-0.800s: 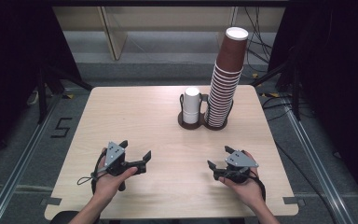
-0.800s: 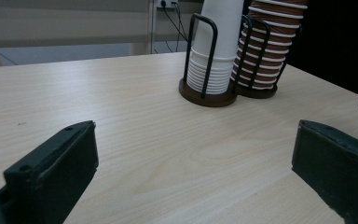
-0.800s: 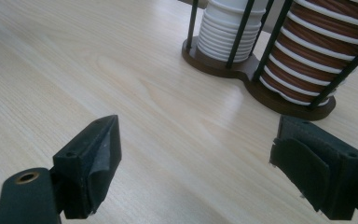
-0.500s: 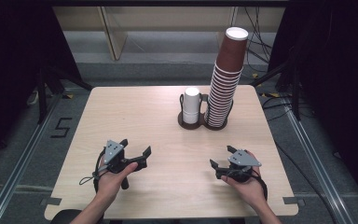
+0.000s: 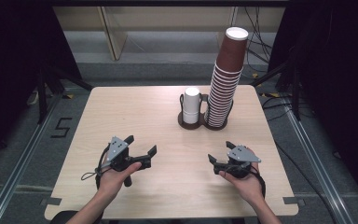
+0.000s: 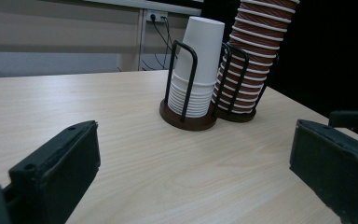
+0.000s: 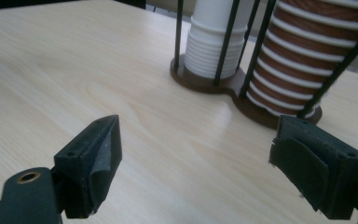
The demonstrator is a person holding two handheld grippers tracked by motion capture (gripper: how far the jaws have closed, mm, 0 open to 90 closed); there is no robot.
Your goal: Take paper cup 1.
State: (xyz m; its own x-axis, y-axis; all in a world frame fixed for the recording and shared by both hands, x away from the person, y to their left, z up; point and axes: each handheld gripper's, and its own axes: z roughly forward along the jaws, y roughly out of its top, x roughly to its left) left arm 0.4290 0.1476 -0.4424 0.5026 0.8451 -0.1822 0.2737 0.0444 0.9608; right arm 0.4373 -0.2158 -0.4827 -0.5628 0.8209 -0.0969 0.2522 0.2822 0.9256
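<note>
A person sits at the near edge of a light wooden desk (image 5: pixel 135 112), holding a tool in each hand. The left tool (image 5: pixel 142 150) rests low over the desk on the near left side, its two black jaws spread wide apart with nothing between them. The right tool (image 5: pixel 220 153) sits on the near right side, its jaws likewise apart and empty. Both tools point toward the far side of the desk, and they lie well apart from each other.

Toward the far middle of the desk stands a dark cup holder (image 5: pixel 186 124) with two round bases and thin black wire uprights. Its left ring holds a short stack of white cups (image 5: pixel 191 105), upright, with the top cup rising well above the wires. Its right ring holds a tall stack of brown cups (image 5: pixel 226 77) with white rims, leaning slightly to the right as it climbs. The two stacks stand just beside each other.

From the left gripper view, the holder lies ahead between the spread jaws; from the right gripper view the white cups (image 7: pixel 216 39) and brown cups (image 7: pixel 298 60) are nearer, still clear of the jaws.
</note>
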